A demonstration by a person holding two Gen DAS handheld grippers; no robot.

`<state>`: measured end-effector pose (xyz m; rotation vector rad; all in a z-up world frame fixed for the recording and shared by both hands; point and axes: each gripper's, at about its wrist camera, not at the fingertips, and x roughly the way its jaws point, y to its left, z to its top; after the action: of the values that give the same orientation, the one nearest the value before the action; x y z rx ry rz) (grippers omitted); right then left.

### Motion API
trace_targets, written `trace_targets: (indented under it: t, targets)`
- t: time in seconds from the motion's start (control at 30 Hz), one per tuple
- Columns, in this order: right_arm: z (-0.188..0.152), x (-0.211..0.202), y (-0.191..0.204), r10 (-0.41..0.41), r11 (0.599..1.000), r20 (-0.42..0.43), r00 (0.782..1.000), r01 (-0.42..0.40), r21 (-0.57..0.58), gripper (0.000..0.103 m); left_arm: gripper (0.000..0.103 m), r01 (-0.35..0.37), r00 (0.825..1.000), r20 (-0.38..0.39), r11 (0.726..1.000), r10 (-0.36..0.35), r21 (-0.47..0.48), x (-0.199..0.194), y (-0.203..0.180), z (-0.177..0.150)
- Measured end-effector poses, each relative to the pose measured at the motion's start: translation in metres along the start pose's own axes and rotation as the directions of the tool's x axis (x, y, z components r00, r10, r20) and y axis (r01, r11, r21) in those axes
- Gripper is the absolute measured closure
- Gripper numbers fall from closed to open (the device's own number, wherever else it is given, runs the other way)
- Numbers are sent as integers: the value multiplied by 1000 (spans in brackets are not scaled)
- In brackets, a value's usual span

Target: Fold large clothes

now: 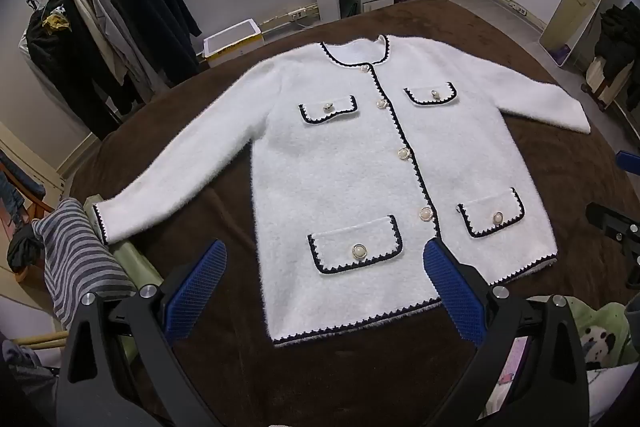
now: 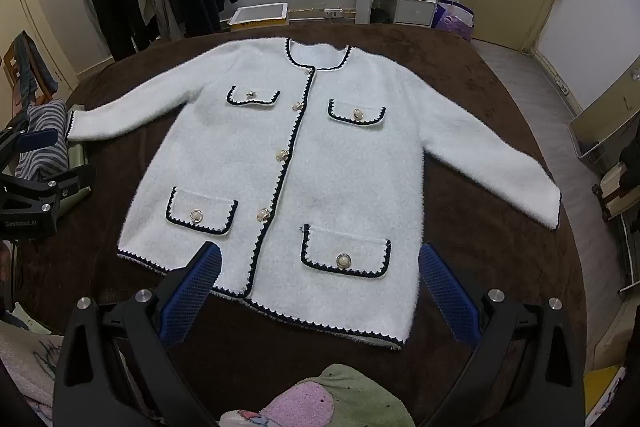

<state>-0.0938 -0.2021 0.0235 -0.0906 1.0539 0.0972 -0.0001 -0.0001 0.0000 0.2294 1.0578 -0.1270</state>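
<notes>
Over on the left, a striped garment [image 1: 76,255] is bunched at the edge of the brown worktop [image 1: 224,367], just beside the cuff of the white cardigan [image 1: 340,163], whose left sleeve [image 1: 176,183] stretches out toward it. The cardigan lies flat and face up in the middle, buttoned, black-trimmed pockets showing, both sleeves spread; no fold has been made, so I'd say the whole job is ahead: sleeves in, then the body doubled over. The left tool [image 1: 324,259] hovers wide open above the hem [image 1: 360,327], holding nothing, and the right tool [image 2: 320,263] hangs likewise wide and empty over the hem's right half. The only writing I can read is "GenRobot.AI" on the left tool's black body, seen from the right wrist camera.
</notes>
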Motion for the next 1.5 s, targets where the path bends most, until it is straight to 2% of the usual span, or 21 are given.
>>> trace_targets:
  t: [0.77,1.5]
  targets:
    - [3,2,1,25,1000,-1,1000,-25,9,6,6,7,1000,3,1000,-7,-6,-1,7,3]
    - [4,1,2,13,1000,11,1000,-13,16,6,6,12,1000,6,1000,-12,-17,-3,6,2]
